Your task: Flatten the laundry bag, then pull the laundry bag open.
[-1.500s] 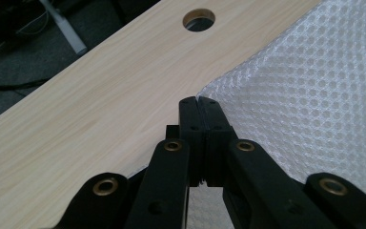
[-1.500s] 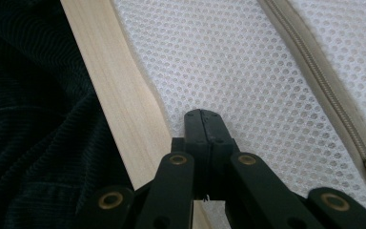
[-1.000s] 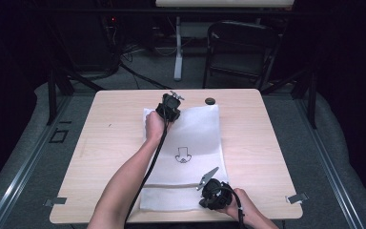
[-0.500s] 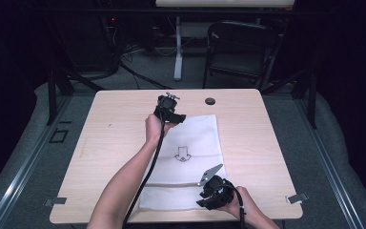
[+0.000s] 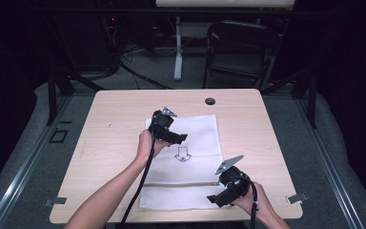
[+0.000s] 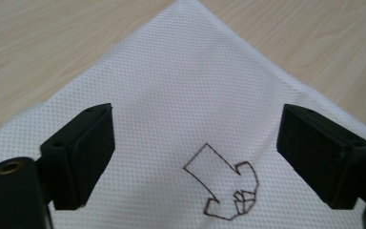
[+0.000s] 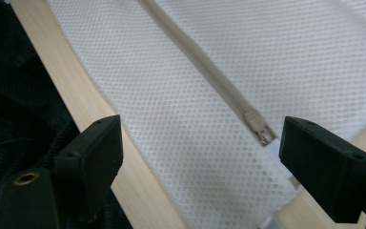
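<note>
Both grippers have just been opening, nothing between the jaws: left gripper (image 5: 180,138) over the arrow mark (image 6: 223,185), right gripper (image 5: 214,200) near the zipper pull (image 7: 259,128). White mesh bag (image 5: 190,162) lies flat mid-table (image 5: 105,143). I worry a re-grab snags mesh, rucks it, or drags it off the near edge.

A mesh zipper bag (image 5: 190,162) lies flat at the middle of the tabletop (image 5: 109,129), its zipper (image 5: 181,183) running across the end nearest the person and an arrow mark (image 5: 183,155) at its centre. The left hand-held gripper (image 5: 178,139) hangs over the bag's far half, left of the arrow mark, and the right hand-held gripper (image 5: 214,200) over its near right corner, beside the zipper pull (image 7: 259,129). A round grommet (image 5: 210,101) sits in the tabletop behind the bag, with a chair (image 5: 240,52) on the floor beyond the far edge.
</note>
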